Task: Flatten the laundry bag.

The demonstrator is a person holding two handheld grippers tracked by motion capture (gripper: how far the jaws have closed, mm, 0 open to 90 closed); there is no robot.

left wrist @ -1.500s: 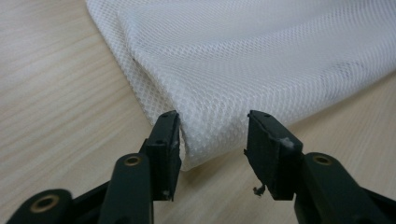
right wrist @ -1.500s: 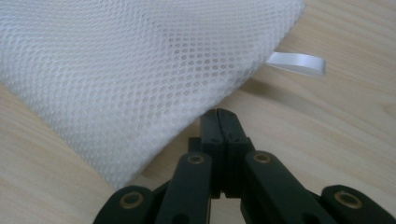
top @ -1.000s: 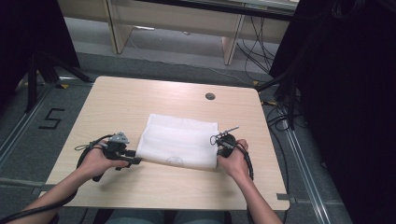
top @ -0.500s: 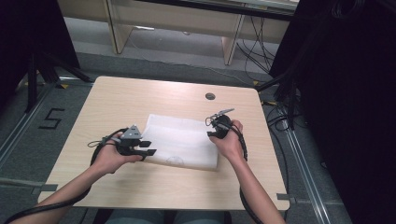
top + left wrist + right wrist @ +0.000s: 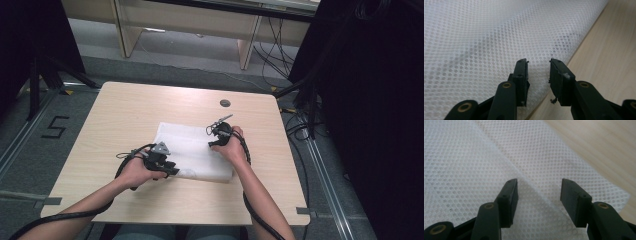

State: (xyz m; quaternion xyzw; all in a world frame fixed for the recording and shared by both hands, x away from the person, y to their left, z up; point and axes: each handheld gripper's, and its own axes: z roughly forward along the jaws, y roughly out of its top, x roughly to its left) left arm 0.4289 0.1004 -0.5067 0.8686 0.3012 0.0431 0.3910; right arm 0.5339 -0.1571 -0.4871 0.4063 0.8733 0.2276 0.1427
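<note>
2 open claws, left claw (image 5: 538, 66) and right claw (image 5: 537, 185), over white mesh cloth (image 5: 192, 150).

White folded mesh cloth (image 5: 194, 152), patterned all over with fine round holes. Pale light-brown wooden table (image 5: 130, 110) with faint straight grain. Matte black two-jaw left gripper (image 5: 538, 72) and right gripper (image 5: 538, 192), with brass-coloured rivets. Grey floor (image 5: 30, 150), marked with a black "5" (image 5: 55, 127).

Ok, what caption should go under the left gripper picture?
Open left tool poised over the edge of white mesh cloth on a wooden table.
</note>
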